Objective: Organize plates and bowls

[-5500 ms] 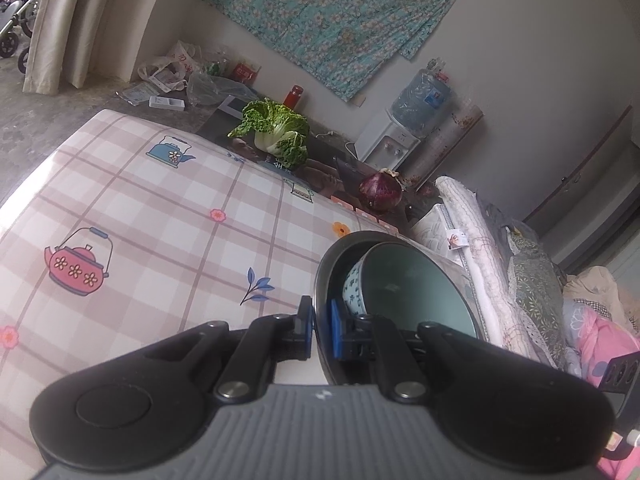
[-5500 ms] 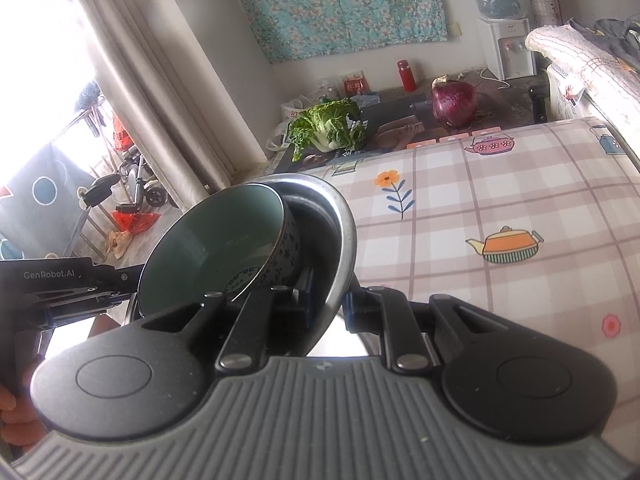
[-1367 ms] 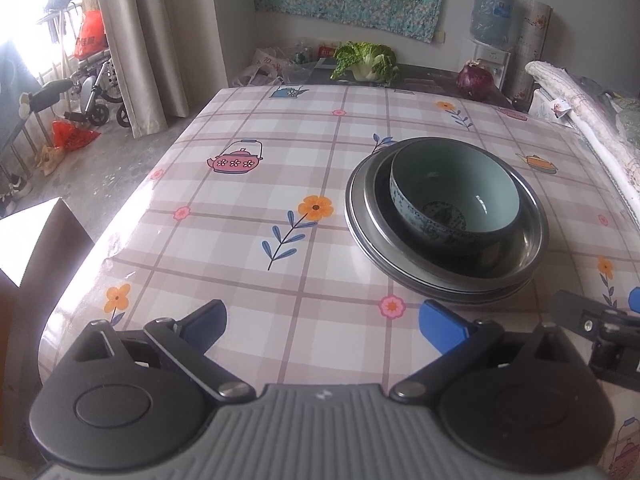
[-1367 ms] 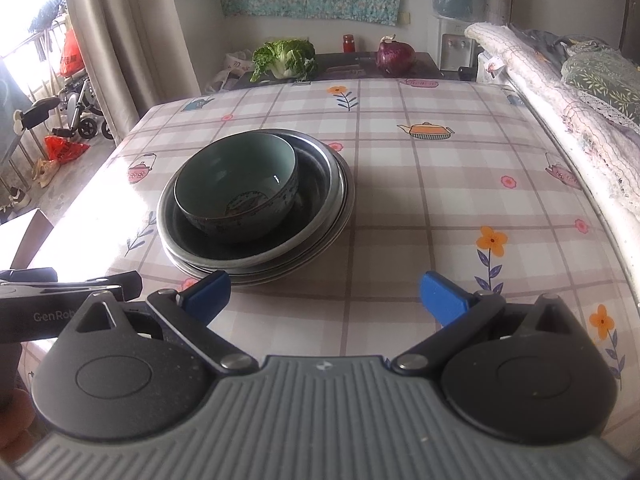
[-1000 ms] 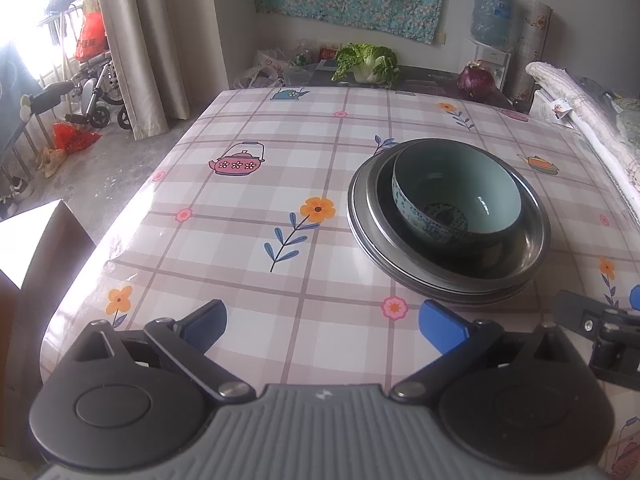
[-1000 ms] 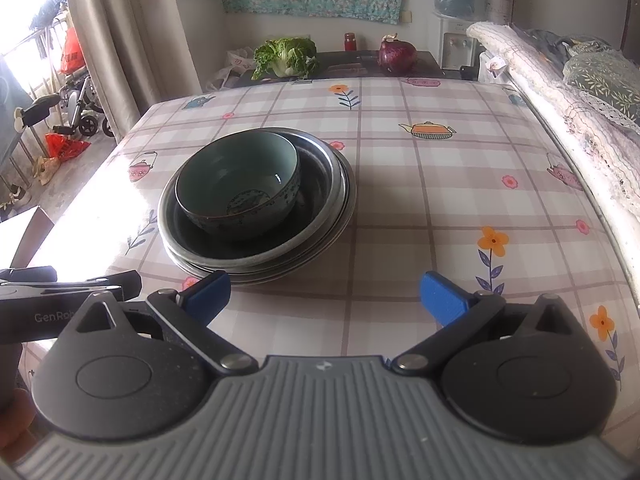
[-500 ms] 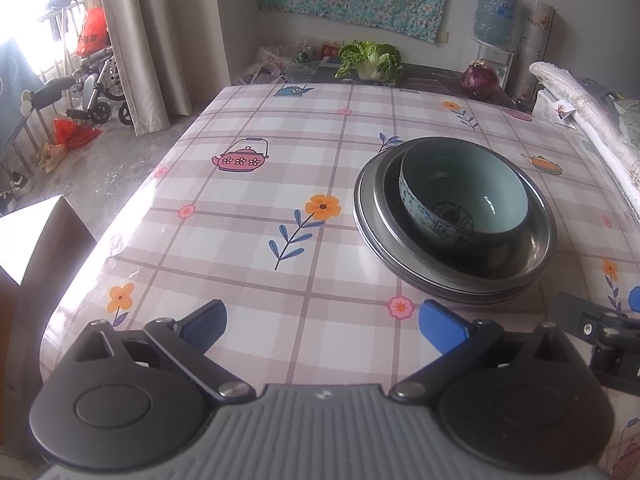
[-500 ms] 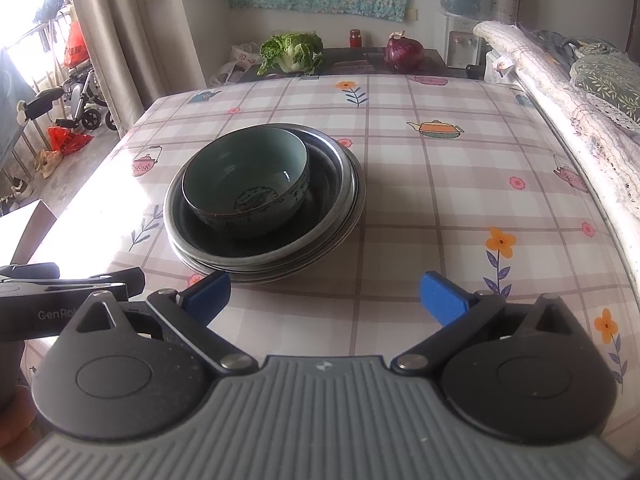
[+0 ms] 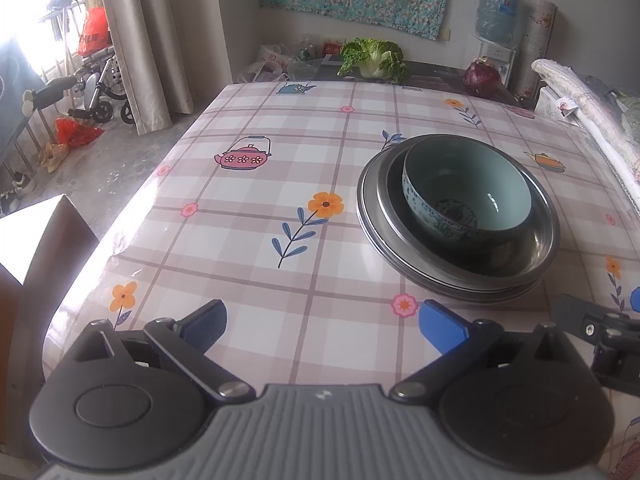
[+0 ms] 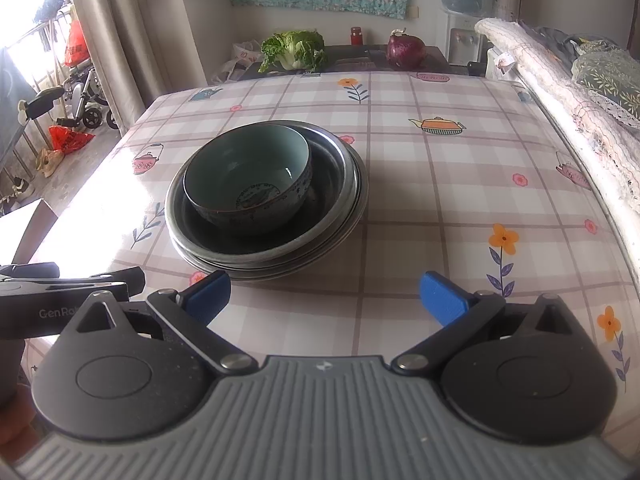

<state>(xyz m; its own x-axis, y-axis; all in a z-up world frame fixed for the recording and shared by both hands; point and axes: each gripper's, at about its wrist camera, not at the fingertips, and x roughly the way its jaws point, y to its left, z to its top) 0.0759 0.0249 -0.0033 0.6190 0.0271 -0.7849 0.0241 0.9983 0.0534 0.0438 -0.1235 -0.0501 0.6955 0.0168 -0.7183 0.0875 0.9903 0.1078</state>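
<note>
A pale green ceramic bowl [image 9: 468, 196] [image 10: 248, 176] sits inside a stack of metal plates [image 9: 548, 252] [image 10: 344, 188] on the plaid tablecloth. My left gripper [image 9: 322, 326] is open and empty, near the table's front edge, with the stack ahead and to the right. My right gripper [image 10: 324, 298] is open and empty, just in front of the stack, which lies ahead and to the left. The left gripper's body also shows at the left edge of the right wrist view [image 10: 60, 284].
The table [image 9: 248, 208] has a rounded front-left corner. A cabbage [image 9: 372, 58] and a red onion [image 9: 482, 76] sit on a dark surface beyond the far edge. Folded bedding [image 10: 560, 92] lies along the right side. A chair back [image 9: 36, 240] stands at the left.
5.5 s ago both grippers were shut on the plate stack's rim, carrying it tilted. Now the stack rests on the table and both grippers are open and drawn back; little movement in the last second.
</note>
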